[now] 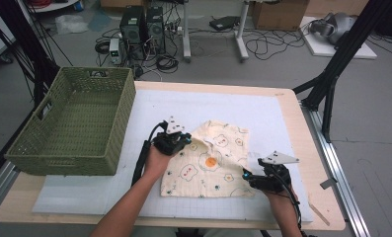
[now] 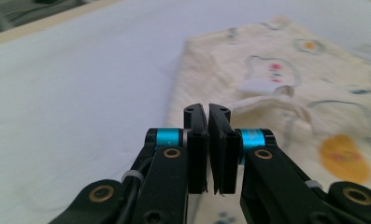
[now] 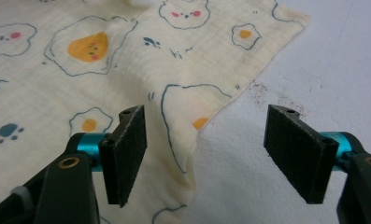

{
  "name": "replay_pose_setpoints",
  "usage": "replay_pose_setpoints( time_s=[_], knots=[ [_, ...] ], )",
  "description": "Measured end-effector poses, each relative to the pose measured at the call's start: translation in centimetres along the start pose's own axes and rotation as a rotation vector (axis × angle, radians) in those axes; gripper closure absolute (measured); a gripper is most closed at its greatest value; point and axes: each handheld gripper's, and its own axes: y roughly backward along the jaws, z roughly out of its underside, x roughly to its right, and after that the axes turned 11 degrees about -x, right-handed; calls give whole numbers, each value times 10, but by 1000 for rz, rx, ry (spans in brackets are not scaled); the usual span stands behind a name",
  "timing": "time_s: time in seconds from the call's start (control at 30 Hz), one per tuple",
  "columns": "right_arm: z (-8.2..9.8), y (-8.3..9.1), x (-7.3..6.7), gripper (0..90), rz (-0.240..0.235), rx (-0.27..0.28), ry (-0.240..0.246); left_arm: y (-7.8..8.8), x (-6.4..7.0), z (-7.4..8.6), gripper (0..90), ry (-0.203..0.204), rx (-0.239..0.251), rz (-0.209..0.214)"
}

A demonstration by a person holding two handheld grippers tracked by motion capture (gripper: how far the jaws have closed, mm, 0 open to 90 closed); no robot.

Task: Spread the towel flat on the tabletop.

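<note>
White mat covers the desk (image 1: 302, 128); cloth (image 1: 218, 163) lies flat at its centre, basket (image 1: 75, 123) at left. Left gripper (image 2: 207, 112) fingers together at the cloth's left edge. Right gripper (image 3: 204, 154) fingers apart, straddling the cloth's corner

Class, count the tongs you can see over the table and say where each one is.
2. The left tongs sit at the printed cloth's upper-left edge; the right tongs sit at its lower-right corner.
</note>
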Motion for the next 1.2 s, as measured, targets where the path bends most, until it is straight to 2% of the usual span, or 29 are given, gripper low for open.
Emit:
replay_pose_setpoints(
  time_s=[0.07, 0.13, 0.17, 0.23, 0.27, 0.3, 0.33, 0.37, 0.43, 0.53, 0.6, 0.67, 0.73, 0.8, 0.87, 0.9, 0.93, 0.97, 1.0, 1.03, 1.07, 1.1, 1.17, 1.2],
  knots=[
    [-1, -2, -1, 322, 12, -3, -19, 1, -12, 3, 854, 61, 2, -46],
    [-2, -4, -3, 333, 16, -1, -31, 2, -24, 8, 854, 106, -2, -83],
    [-3, -4, -3, 342, 13, -3, -35, 2, -28, 10, 851, 112, -10, -107],
    [-3, -6, -4, 401, -4, -3, -35, 1, -34, 14, 812, 94, -36, -167],
    [-4, -7, -4, 452, -12, 1, -24, 2, -36, 15, 747, 97, -43, -198],
    [-4, -7, -5, 465, -6, 7, -14, 4, -38, 16, 676, 117, -39, -214],
    [-5, -6, -5, 476, 4, 15, -9, 6, -40, 18, 657, 130, -29, -219],
    [-6, -5, -5, 490, 10, 27, -6, 8, -41, 20, 629, 136, -19, -219],
    [-7, -3, -4, 509, 26, 46, -7, 11, -41, 24, 555, 129, -15, -189],
    [-9, -2, 1, 559, 45, 52, -12, 10, -40, 31, 517, 109, -20, -125],
    [-14, -3, 8, 574, 74, 42, -6, 7, -40, 33, 513, 97, -28, -106],
    [-20, -7, 18, 570, 56, 57, -56, 5, -39, 33, 506, 108, -15, -99],
    [-25, -18, 25, 538, 19, 46, -87, 5, -37, 32, 517, 80, -23, -96],
    [-29, -32, 26, 501, -15, 18, -91, 5, -35, 31, 516, 51, -27, -95],
    [-32, -47, 24, 495, -68, -33, -80, 5, -36, 31, 508, 63, -16, -89],
    [-32, -47, 22, 551, -28, -25, -42, 5, -36, 31, 506, 66, -13, -91],
    [-32, -47, 22, 602, -21, -24, -10, 5, -37, 31, 505, 71, -12, -95],
    [-32, -46, 24, 713, -38, -21, -6, 5, -38, 30, 502, 66, -10, -99],
    [-32, -44, 24, 819, -6, -25, 12, 5, -37, 30, 503, 66, -7, -100],
    [-32, -42, 24, 857, 48, -33, 33, 3, -37, 29, 509, 62, 0, -96],
    [-31, -40, 25, 857, 125, -43, 48, 2, -38, 27, 518, 56, -19, -88],
    [-30, -39, 28, 856, 134, -40, 31, 1, -38, 24, 516, 50, -36, -82],
    [-29, -38, 31, 804, 129, -32, 5, -2, -36, 16, 509, 35, -31, -71],
    [-29, -37, 31, 760, 131, -24, 16, -4, -36, 12, 503, 26, -27, -69]
  ],
)
